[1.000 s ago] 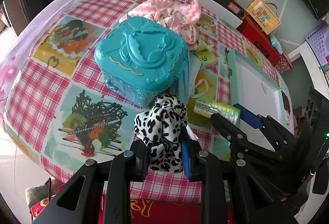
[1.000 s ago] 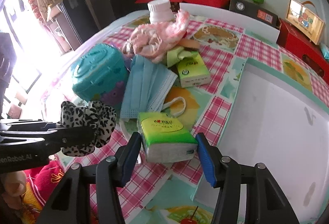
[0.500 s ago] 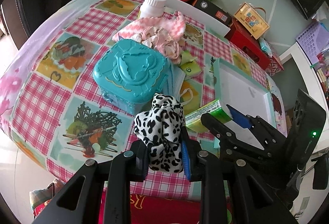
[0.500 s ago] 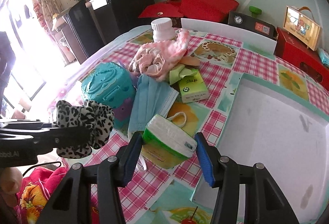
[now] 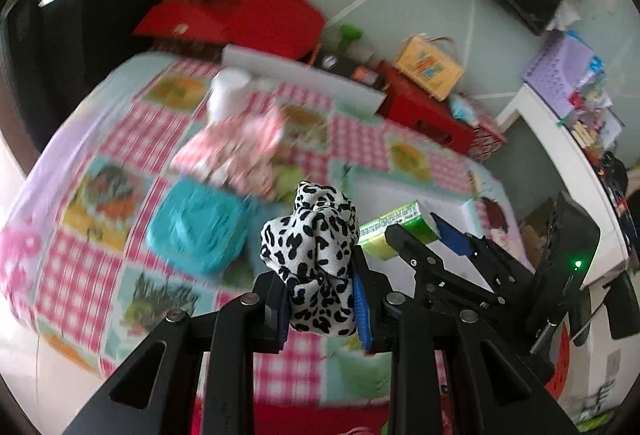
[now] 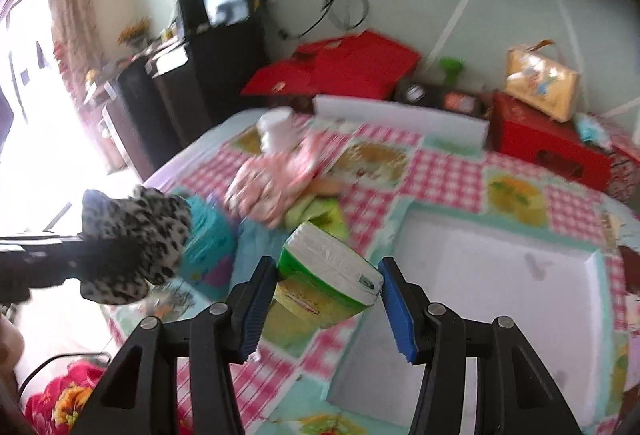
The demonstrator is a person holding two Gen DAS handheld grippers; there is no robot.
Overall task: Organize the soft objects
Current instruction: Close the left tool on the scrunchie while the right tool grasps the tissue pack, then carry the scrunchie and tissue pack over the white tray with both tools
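Left claw pinches a leopard-print cloth tight; right claw clamps a green tissue pack above the counter.

The left claw is black, with two flat arms that have triangle holes and round silver screws. Blue ribbed pads sit inside its tips. The right claw looks the same. Its black body shows a small green light.

teal box, white bottle, red boxes
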